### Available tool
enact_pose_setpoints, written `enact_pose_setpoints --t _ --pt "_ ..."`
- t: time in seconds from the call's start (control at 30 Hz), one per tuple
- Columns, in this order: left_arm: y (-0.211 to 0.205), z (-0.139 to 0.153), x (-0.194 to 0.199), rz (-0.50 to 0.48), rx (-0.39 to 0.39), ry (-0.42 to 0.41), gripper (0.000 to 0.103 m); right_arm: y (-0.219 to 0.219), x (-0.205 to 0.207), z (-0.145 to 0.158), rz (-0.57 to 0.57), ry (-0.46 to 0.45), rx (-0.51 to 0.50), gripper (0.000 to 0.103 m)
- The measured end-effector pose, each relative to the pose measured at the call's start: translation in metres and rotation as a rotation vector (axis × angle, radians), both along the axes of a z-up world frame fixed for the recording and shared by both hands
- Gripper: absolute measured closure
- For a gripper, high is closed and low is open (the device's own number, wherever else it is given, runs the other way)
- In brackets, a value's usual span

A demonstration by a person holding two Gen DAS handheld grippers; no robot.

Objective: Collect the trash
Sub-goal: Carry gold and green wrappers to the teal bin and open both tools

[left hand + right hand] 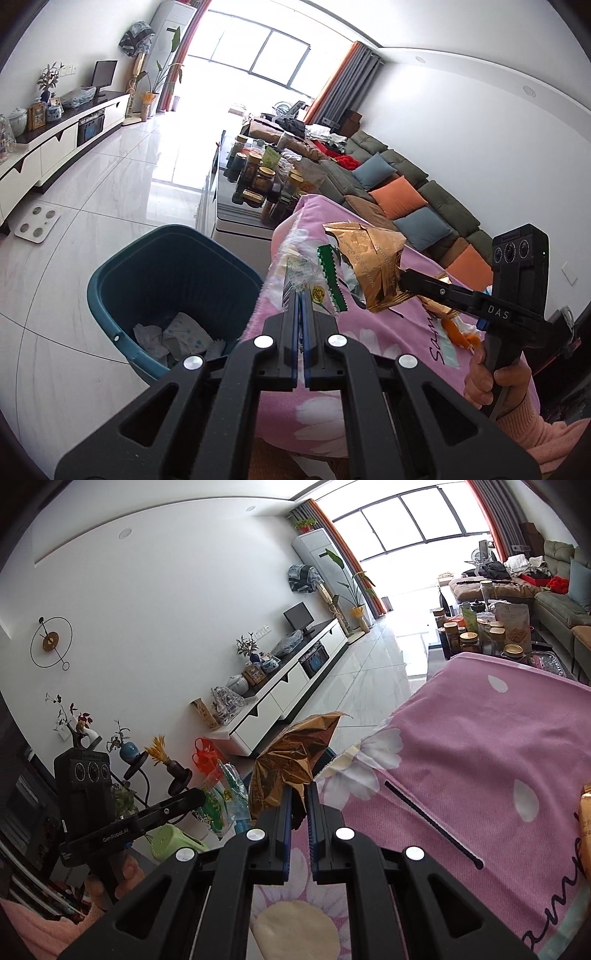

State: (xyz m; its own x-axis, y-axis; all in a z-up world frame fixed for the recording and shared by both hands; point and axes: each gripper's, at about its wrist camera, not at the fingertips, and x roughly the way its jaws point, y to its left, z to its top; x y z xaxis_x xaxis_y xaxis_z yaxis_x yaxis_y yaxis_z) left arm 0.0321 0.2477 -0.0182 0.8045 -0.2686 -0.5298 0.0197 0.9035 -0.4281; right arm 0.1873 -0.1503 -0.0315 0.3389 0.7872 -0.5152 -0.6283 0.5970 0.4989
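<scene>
Nearest the left wrist camera, the left gripper [300,295] is pressed together, pinching a clear plastic wrapper [301,275] with green print that sticks up from its tips. Just to its right, the right gripper [404,277] clamps a crumpled gold foil wrapper [373,266], held above the pink floral cloth [369,332] covering the counter. Below and to the left, a dark teal trash bin [177,266] stands on the tiled floor [92,203] beside the counter, with white crumpled paper [173,338] inside. Farther back, jars [258,173] crowd a dark table, with a sofa [424,192] along the wall.
</scene>
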Motion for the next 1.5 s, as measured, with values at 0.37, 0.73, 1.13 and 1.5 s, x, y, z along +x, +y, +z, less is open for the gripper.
enact_pose_setpoints --t 0.37,0.73,1.13,1.5 --pt "0.043 -0.018 0.008 0.107 0.008 0.054 0.101 0.052 0.017 -0.014 0.054 0.047 -0.051 0.096" --pt "0.058 -0.045 0.026 0.163 0.012 0.116 0.101 0.096 0.027 -0.032 0.072 0.078 -0.129 0.096" --pt "0.066 -0.071 0.056 0.209 0.022 0.178 0.101 0.133 0.033 -0.054 0.097 0.123 -0.215 0.092" --pt "0.066 -0.093 0.079 0.236 0.006 0.202 0.082 0.134 0.028 -0.056 0.098 0.122 -0.220 0.075"
